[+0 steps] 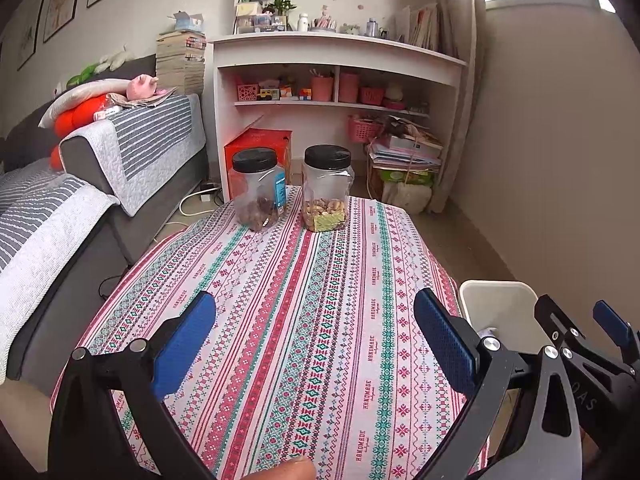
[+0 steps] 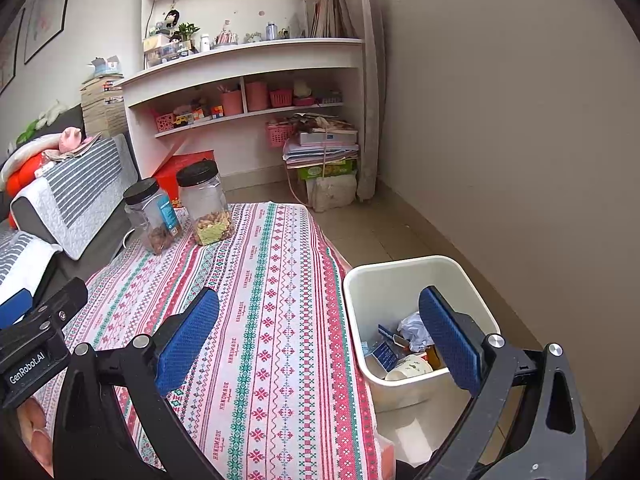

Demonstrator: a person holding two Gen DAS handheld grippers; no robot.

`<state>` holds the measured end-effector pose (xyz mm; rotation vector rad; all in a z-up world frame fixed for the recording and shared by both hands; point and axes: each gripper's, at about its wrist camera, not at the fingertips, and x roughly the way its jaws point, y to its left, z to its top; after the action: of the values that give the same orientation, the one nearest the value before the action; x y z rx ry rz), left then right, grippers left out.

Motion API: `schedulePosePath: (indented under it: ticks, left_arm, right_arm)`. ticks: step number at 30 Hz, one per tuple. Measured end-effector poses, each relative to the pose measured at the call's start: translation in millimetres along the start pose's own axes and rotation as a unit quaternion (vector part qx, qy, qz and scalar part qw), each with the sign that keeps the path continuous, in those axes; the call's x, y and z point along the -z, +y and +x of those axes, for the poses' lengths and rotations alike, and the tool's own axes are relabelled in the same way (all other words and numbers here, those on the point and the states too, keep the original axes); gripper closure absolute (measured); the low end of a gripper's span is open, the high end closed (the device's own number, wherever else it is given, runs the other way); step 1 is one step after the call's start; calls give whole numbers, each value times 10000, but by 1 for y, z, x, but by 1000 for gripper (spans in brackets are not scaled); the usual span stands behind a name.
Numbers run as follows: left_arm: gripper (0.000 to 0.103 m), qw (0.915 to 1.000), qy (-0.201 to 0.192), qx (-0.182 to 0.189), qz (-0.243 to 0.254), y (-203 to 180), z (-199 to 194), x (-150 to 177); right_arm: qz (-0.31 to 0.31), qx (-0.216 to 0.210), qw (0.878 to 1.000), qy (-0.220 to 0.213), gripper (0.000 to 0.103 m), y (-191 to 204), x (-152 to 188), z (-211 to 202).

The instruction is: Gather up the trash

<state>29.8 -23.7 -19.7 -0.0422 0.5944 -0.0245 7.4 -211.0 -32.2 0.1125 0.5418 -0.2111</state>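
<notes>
The left gripper [image 1: 314, 340] hung over the near part of the worktop [image 1: 304, 320], its two blue fingers [image 1: 184, 344] wide apart with nothing between them. The right gripper [image 2: 320, 340] was wide apart too and held nothing. One of its blue fingers [image 2: 188, 340] was over the worktop's right edge and the other was over the white trash bin [image 2: 384, 292].

The bin stood on the floor, just beside the right edge of the worktop. Inside it lay trash [image 2: 404, 344]: crumpled white paper, a blue wrapper and a paper cup.

A striped cloth in pink, green and white covered the worktop. At its far edge stood two clear jars with black lids, side by side. The left jar [image 1: 258, 190] had a blue label and some brown snacks at the bottom. The right jar [image 1: 326, 188] had nuts at the bottom. No loose trash showed on the cloth.
</notes>
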Motion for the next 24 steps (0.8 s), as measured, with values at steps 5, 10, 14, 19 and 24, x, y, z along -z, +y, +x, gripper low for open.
schedulePosePath:
  ticks: [5,10,14,19,24]
  left_arm:
    - [7,10000,-1,-10,-1,0,0,0]
    - [7,10000,-1,-11,3,0,0,0]
    - [7,10000,0,-13,9,0,0,0]
    - [7,10000,-4,-25,8,0,0,0]
    - [7,10000,12,-36,-7,2,0,2]
  right_arm:
    - [-1,-2,10000,1,7,0,0,0]
    - [1,-1,10000,1,7,0,0,0]
    - [-3,-3,10000,-6,7,1,0,0]
    - [4,5,10000,3,7,1,0,0]
    - [4,2,10000,6,7,3,0,-1]
